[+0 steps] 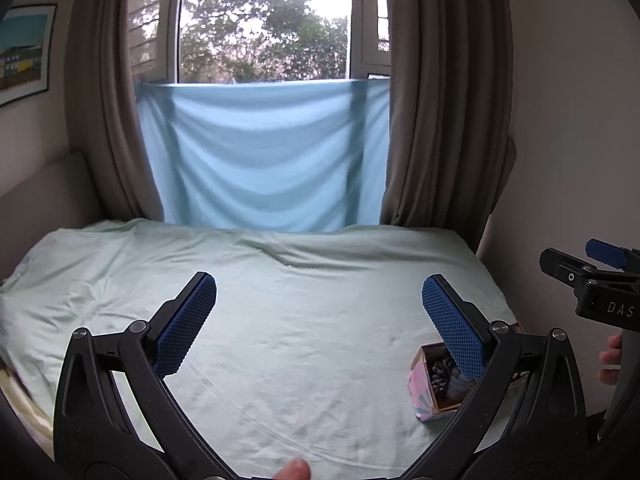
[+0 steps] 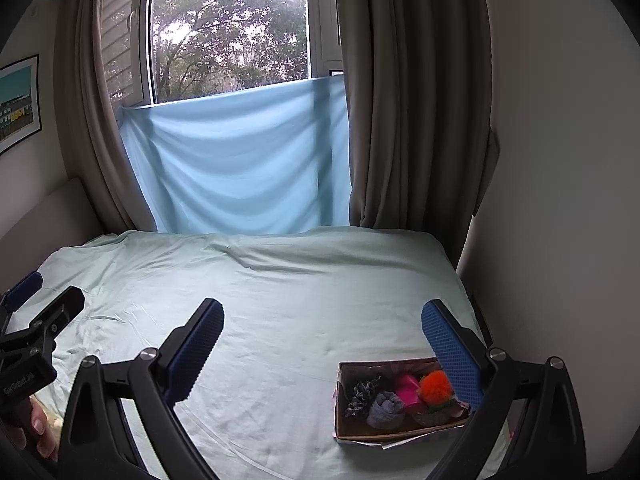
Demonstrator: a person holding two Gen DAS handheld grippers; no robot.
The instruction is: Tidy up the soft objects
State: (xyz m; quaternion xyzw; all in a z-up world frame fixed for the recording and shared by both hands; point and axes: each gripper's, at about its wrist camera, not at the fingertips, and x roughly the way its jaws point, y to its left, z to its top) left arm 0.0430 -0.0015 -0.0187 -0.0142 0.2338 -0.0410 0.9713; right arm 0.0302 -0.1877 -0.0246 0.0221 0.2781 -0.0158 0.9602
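Hovering above a bed point(image 2: 280, 300) covered in a pale green sheet, both grippers are held level and face a window point(image 2: 228, 32) at the far end. The left gripper point(image 1: 319, 308) has its jaws spread wide and holds nothing; the right gripper point(image 2: 322, 332) is the same, wide and empty. Held this way, clear of the sheet, they seem either ready to reach in or finished with the job.

A small open box point(image 2: 340, 420) sits on the bed near its right edge, just below the right gripper's right finger, which hides one corner. Inside, packed close together, lie a fluffy orange ball point(image 2: 436, 387), a pink piece point(image 2: 408, 390), a grey rolled piece point(image 2: 386, 408) and a dark patterned bundle point(image 2: 360, 396). The rest of the sheet shows no loose items, so the tidying looks mostly done.
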